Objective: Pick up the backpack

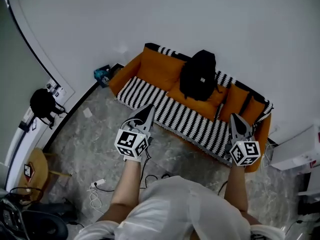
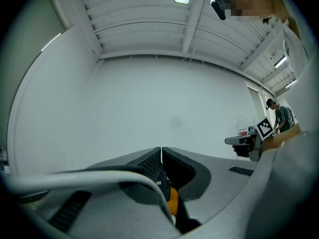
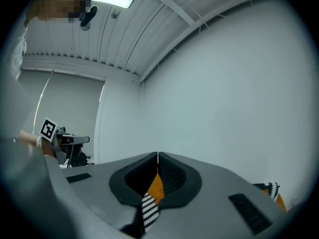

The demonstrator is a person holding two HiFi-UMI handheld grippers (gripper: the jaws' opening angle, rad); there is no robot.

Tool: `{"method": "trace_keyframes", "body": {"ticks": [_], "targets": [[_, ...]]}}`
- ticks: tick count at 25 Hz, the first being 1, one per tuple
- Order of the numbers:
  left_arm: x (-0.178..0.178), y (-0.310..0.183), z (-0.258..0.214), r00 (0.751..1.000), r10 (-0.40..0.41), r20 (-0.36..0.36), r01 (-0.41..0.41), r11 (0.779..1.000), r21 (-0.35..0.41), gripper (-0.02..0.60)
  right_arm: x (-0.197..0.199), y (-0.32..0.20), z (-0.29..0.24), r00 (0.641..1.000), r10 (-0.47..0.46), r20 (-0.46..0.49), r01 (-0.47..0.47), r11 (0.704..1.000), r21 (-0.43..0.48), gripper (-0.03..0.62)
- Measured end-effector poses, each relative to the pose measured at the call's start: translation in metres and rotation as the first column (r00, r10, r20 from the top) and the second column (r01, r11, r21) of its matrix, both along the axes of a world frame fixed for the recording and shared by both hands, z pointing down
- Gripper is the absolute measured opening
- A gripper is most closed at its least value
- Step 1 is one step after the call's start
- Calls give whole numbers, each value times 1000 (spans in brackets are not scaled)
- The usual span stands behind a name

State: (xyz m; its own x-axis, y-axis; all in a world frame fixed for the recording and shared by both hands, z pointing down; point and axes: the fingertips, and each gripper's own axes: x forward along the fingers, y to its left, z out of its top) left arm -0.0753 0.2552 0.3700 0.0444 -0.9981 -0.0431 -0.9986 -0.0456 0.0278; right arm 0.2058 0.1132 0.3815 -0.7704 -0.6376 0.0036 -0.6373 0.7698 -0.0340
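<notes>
Across the middle of the head view, on a grey marbled floor [image 1: 85,149], stands a long sofa [image 1: 160,71] with plump orange cushions and a black-and-white striped throw. The backpack [image 1: 198,71], black, soft and rounded, sits against the back cushions at upper centre; its white label is too small to read. Below, well apart from it, the left gripper [image 1: 150,107] and right gripper [image 1: 233,116], grey and tapered, have jaws pressed together on nothing.

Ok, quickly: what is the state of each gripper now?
Left gripper: closed, holding nothing.
Right gripper: closed, holding nothing.
</notes>
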Motion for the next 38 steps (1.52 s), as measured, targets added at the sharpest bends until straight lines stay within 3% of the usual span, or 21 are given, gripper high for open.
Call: {"method": "trace_keyframes", "body": {"ticks": [8, 18, 29, 38], "targets": [[-51, 8, 26, 999, -9, -54, 7, 999, -32, 28, -38, -1, 13, 999, 9, -52, -10, 1000, -24, 20], [-93, -20, 53, 994, -54, -92, 48, 997, -66, 28, -69, -58, 36, 996, 10, -86, -15, 999, -52, 20], [-127, -157, 39, 997, -3, -75, -1, 998, -55, 28, -87, -184, 42, 994, 98, -55, -102, 993, -63, 20], [-124, -255, 27, 998, 43, -50, -46, 998, -46, 28, -97, -261, 47, 995, 85, -42, -88, 993, -76, 20]]}}
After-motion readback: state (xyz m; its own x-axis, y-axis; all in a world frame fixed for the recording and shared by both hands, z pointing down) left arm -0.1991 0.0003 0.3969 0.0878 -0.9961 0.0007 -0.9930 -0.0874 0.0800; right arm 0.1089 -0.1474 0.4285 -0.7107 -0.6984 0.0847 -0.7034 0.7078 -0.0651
